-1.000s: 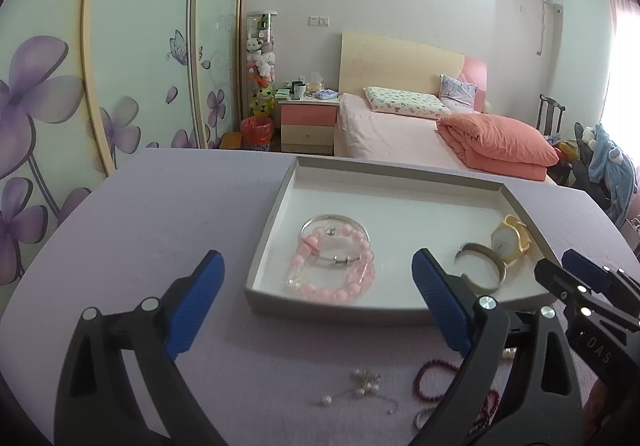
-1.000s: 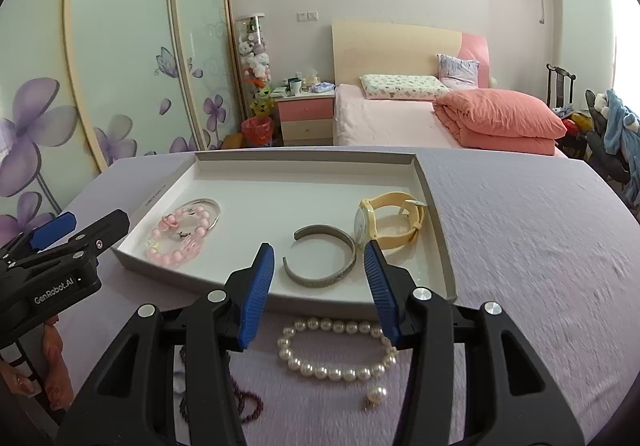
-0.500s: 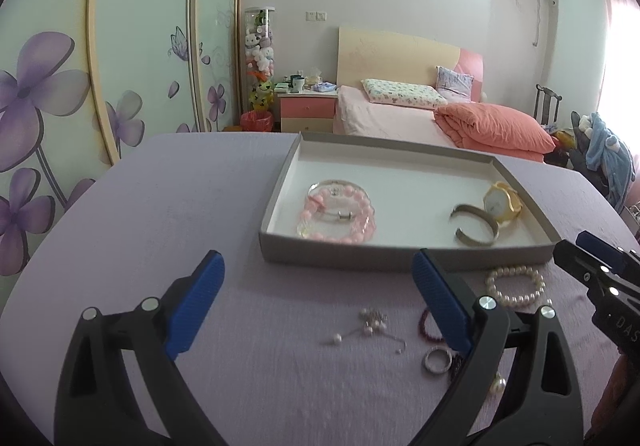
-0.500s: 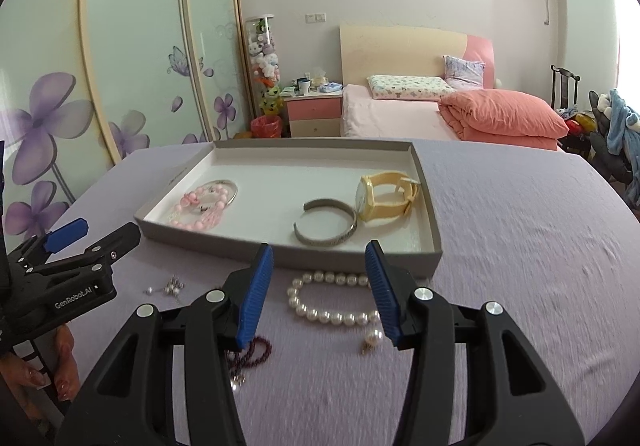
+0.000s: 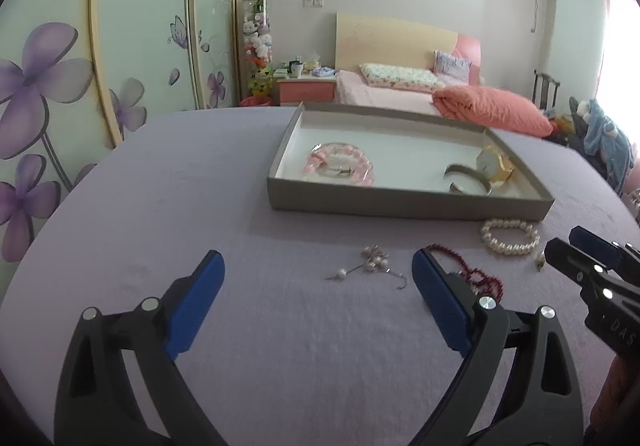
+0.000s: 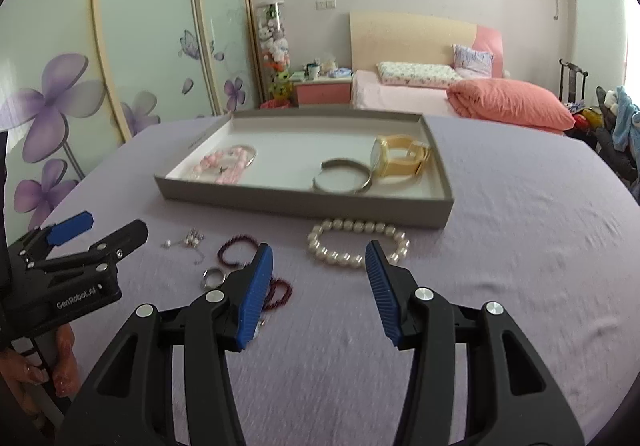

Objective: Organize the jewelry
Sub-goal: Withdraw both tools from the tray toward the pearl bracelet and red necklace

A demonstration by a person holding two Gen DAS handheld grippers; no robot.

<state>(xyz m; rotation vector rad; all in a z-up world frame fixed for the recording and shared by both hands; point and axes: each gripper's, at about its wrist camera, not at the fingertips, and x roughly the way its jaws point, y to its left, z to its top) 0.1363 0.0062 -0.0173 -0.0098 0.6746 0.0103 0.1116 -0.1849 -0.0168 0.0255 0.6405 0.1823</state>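
A grey tray (image 6: pixel 304 202) (image 5: pixel 400 206) on the lilac table holds a pink bead bracelet (image 6: pixel 224 166) (image 5: pixel 340 164), a silver cuff (image 6: pixel 344 178) (image 5: pixel 466 176) and a gold watch (image 6: pixel 400 158) (image 5: pixel 494 164). In front of the tray lie a pearl bracelet (image 6: pixel 356 242) (image 5: pixel 510 236), pearl earrings (image 6: pixel 188 240) (image 5: pixel 370 262), a dark red bead string (image 6: pixel 236 252) (image 5: pixel 476 274) and a silver ring (image 6: pixel 213 278). My right gripper (image 6: pixel 319 258) is open and empty, just short of the pearl bracelet. My left gripper (image 5: pixel 318 270) is wide open and empty, near the earrings.
A person's hand (image 6: pixel 36 370) holds the left gripper's handle at the lower left of the right wrist view. Beyond the table stand a bed (image 6: pixel 460 94), a nightstand (image 6: pixel 320 90) and flower-painted wardrobe doors (image 6: pixel 120 66).
Both grippers have drawn back from the tray toward the table's near side. The loose jewelry in front of the tray has come into fuller view. Neither jaw opening has changed.
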